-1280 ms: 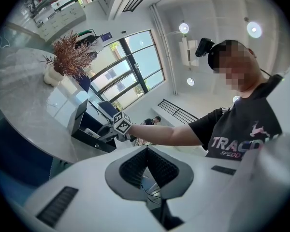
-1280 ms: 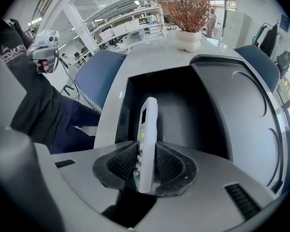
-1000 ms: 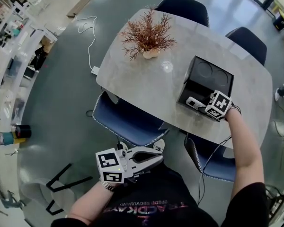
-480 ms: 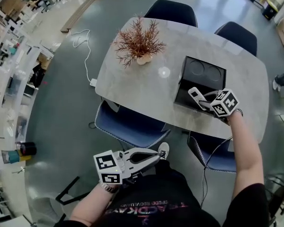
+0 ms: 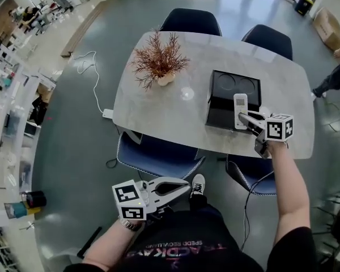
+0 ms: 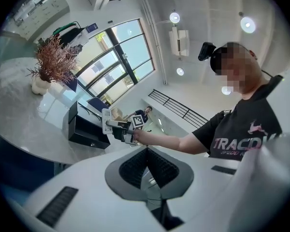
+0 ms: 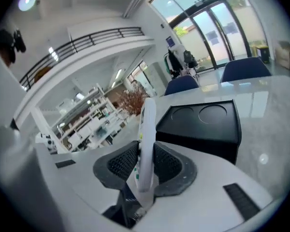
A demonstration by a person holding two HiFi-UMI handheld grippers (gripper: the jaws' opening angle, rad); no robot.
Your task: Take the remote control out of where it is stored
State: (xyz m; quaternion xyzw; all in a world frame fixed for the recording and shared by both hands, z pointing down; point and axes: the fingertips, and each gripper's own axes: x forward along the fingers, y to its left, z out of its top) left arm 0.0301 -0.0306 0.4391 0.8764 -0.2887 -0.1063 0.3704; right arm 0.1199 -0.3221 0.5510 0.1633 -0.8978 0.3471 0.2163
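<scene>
Right tongs (image 7: 146, 153) pinched the slim white remote control (image 5: 240, 111) just over the black storage box (image 5: 233, 84).
Gripped edgewise near one end, it risked pivoting loose and dropping onto the pale stone counter (image 5: 158, 103) (left tongs (image 5: 181, 187) were pressed together, empty, well apart).

The box (image 5: 234, 89) stands at the table's (image 5: 158, 112) near edge, right of the plant (image 5: 157, 60). The remote (image 5: 240, 111) is over its near side.

The pink letters "TRACD" are seen printed across the chest of the person's black T-shirt (image 6: 246, 122), the word's end being cut off and the smaller line beneath left unreadable.
</scene>
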